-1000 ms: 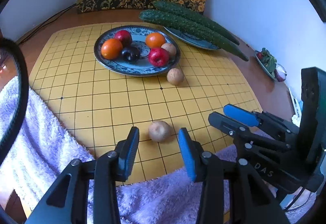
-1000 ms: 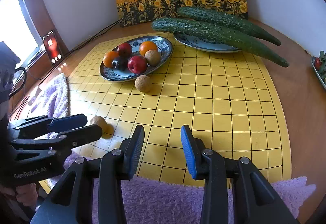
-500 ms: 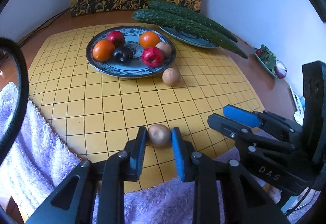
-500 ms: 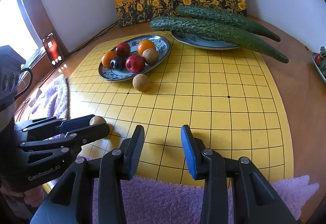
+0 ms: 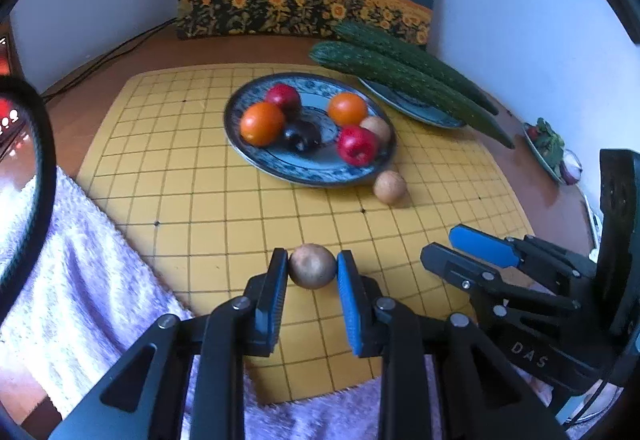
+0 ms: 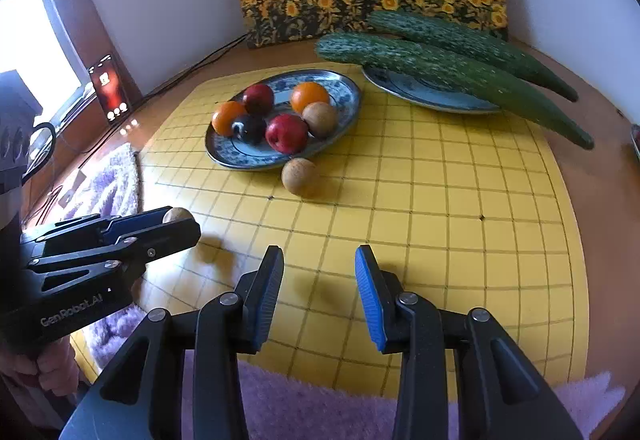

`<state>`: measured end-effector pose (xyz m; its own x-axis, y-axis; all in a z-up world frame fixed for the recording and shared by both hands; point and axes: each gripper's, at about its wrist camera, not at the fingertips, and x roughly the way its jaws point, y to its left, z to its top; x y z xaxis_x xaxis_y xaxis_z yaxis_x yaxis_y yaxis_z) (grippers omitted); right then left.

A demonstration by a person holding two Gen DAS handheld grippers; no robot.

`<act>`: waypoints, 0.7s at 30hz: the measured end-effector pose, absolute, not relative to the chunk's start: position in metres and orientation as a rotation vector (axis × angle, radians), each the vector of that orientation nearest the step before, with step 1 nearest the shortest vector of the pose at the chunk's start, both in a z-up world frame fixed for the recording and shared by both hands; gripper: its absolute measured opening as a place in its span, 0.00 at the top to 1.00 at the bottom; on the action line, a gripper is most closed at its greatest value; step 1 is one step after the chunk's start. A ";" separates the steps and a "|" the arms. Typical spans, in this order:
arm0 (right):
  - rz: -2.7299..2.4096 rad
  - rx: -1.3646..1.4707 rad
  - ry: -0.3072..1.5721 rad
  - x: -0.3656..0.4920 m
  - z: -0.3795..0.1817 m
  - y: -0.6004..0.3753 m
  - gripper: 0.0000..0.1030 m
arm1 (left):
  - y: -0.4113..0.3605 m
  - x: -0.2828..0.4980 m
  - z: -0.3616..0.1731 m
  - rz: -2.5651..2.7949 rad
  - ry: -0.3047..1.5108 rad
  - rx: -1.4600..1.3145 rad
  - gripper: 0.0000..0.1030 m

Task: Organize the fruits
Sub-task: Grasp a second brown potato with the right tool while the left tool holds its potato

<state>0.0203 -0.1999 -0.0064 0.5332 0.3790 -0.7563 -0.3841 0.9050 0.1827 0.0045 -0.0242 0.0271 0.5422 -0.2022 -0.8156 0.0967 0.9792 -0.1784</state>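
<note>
Small round brown fruit (image 5: 312,271), judged light, firm and roll-prone, is clamped at its widest girth by left tongs (image 5: 312,272); right tongs (image 6: 319,280) held apart, empty.

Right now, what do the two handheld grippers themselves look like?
Both are black linkage frames with silver rivets and blue ribbed pads on the fingers. The left gripper carries white "GenRobot.AI" lettering; the right gripper shows "DAS". A black cable loops beside the left one.
</note>
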 end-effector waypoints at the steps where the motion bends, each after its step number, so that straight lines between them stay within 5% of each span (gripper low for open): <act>1: 0.459 -0.009 0.899 0.022 -0.006 -0.198 0.63 | -0.023 0.005 0.028 -0.173 0.980 -0.118 0.75; 21: 0.463 -0.061 0.881 0.045 -0.010 -0.172 0.63 | -0.005 0.011 0.022 -0.128 0.981 -0.164 0.75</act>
